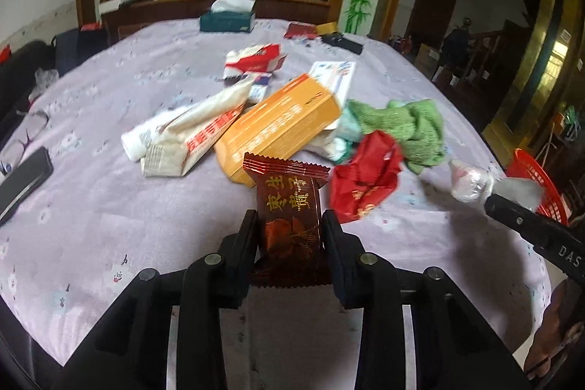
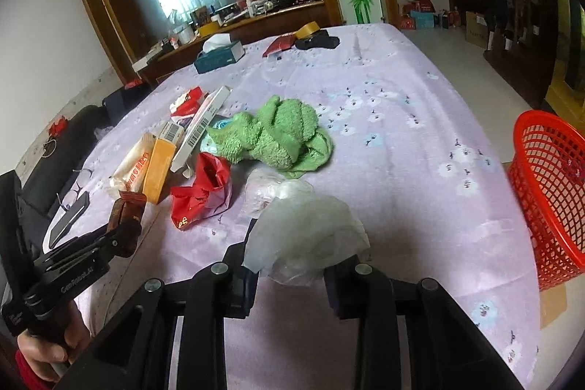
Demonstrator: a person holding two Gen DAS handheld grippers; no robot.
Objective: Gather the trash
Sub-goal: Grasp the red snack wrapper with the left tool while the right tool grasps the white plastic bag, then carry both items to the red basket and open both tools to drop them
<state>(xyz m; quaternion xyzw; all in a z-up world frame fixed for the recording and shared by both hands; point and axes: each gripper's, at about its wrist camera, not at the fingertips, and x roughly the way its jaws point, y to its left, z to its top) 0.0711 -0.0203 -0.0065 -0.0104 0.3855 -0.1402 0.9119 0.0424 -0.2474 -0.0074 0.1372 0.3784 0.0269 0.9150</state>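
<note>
My left gripper (image 1: 289, 225) is shut on a brown snack wrapper (image 1: 289, 207) and holds it above the purple tablecloth; it also shows in the right wrist view (image 2: 128, 211). My right gripper (image 2: 292, 243) is shut on a crumpled clear plastic bag (image 2: 303, 236), seen in the left wrist view (image 1: 475, 181) near the table's right edge. A red mesh basket (image 2: 548, 192) stands off the table's right side. A red wrapper (image 1: 365, 181), an orange box (image 1: 281, 127), a cream carton (image 1: 193, 134) and other packaging lie in a pile mid-table.
A green towel (image 2: 281, 134) lies beside the pile. A tissue box (image 1: 226, 19), a red packet (image 1: 299, 30) and a black object (image 1: 342, 41) sit at the far side. A phone (image 1: 22, 183) and glasses (image 1: 29, 134) lie at the left edge.
</note>
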